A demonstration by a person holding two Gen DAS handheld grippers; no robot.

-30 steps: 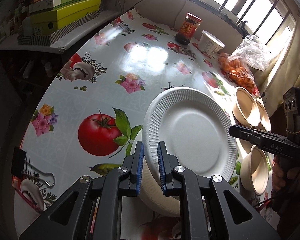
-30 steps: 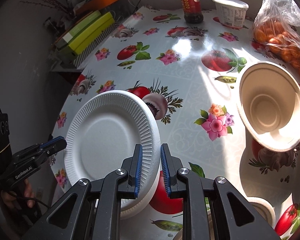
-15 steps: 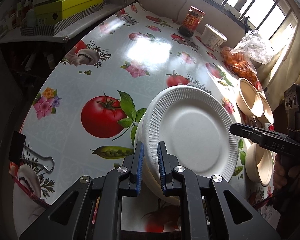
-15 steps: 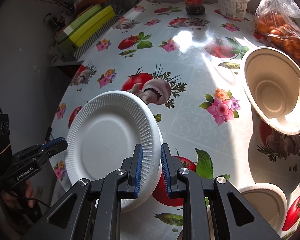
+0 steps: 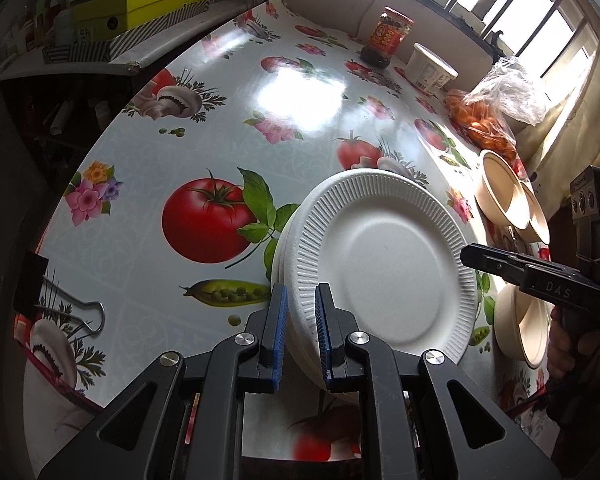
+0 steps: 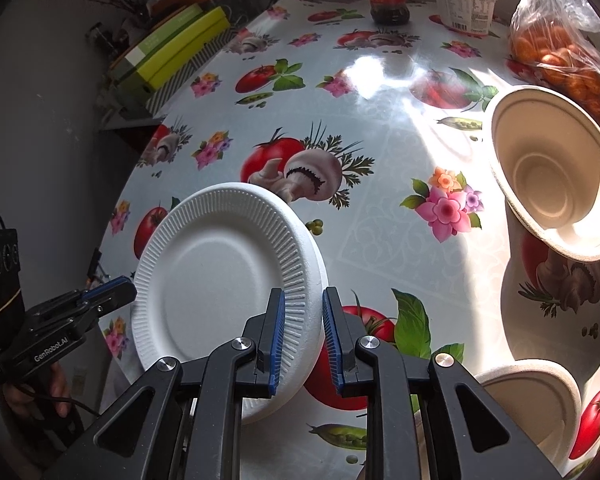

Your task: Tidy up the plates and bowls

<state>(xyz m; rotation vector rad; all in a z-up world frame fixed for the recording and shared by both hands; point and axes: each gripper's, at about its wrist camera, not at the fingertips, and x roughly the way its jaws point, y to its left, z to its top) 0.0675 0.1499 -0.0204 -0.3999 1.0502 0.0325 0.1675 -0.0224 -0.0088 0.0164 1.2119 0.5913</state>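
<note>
A small stack of white ribbed paper plates (image 5: 380, 264) sits tilted over the vegetable-print tablecloth (image 5: 204, 152); I cannot tell whether it rests on the table. My left gripper (image 5: 302, 332) is shut on its near-left rim. My right gripper (image 6: 303, 334) is shut on the opposite rim of the plates (image 6: 220, 280). Each gripper shows in the other's view, the right gripper (image 5: 466, 255) at the plates' right edge, the left gripper (image 6: 129, 290) at their left. Beige bowls (image 5: 504, 196) lie nested to the right, with another bowl (image 5: 520, 320) closer. In the right wrist view a bowl (image 6: 552, 172) stands at right and another bowl (image 6: 528, 400) at bottom right.
A red-labelled jar (image 5: 386, 36), a white tub (image 5: 430, 68) and a bag of oranges (image 5: 488, 120) stand at the far side by the window. A binder clip (image 5: 60, 308) grips the table's left edge. Green boxes (image 5: 140, 4) lie on a shelf beyond.
The tablecloth pattern has slid slightly in both views, so the plates and both grippers have drifted a little together. Both grips on the rim stay the same.
</note>
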